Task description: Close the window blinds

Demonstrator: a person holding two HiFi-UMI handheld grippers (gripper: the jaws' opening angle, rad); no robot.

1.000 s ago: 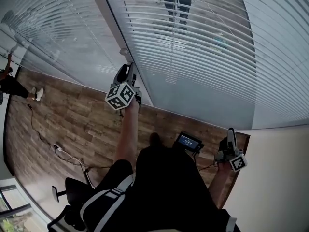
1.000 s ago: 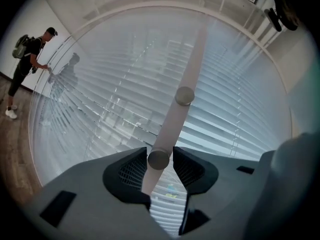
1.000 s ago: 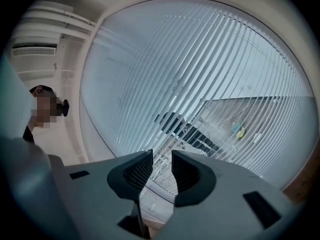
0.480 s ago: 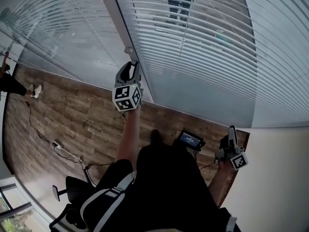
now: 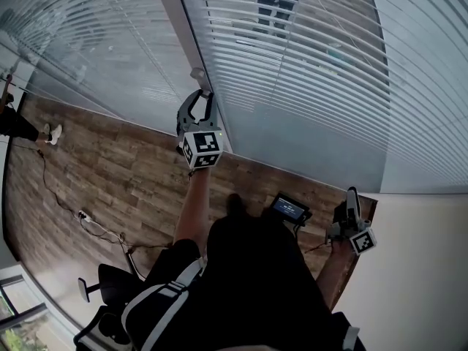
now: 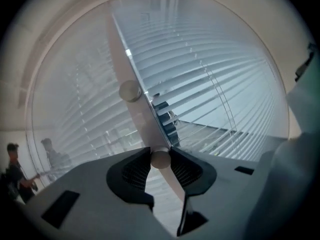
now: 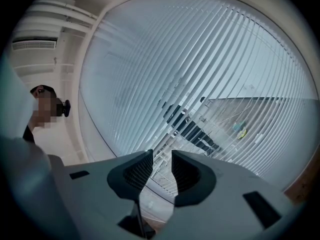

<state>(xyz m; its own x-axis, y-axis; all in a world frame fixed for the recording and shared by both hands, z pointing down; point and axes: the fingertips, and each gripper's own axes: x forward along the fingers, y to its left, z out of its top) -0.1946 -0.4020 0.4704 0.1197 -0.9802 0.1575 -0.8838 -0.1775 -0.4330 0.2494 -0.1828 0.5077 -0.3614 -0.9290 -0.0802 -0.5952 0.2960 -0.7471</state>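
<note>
window blinds (image 5: 314, 72) cover the glass ahead, their slats apart enough to see through. the left gripper (image 5: 197, 93) is raised to the mullion (image 5: 179, 28), its jaws closed on a small pale knob (image 6: 160, 159), probably the end of the blinds' control wand. the right gripper (image 5: 350, 199) hangs low at the person's side, jaws narrowly apart and empty.

the hold looks to be only at the pad tips, so a turn or pull off the knob's axis could let it slip out and leave the slats open; a hard tug could strain the fitting above.

compared with a second ago, the left gripper has risen toward the mullion and turned its marker cube to face the camera, while the right gripper has barely moved.
</note>
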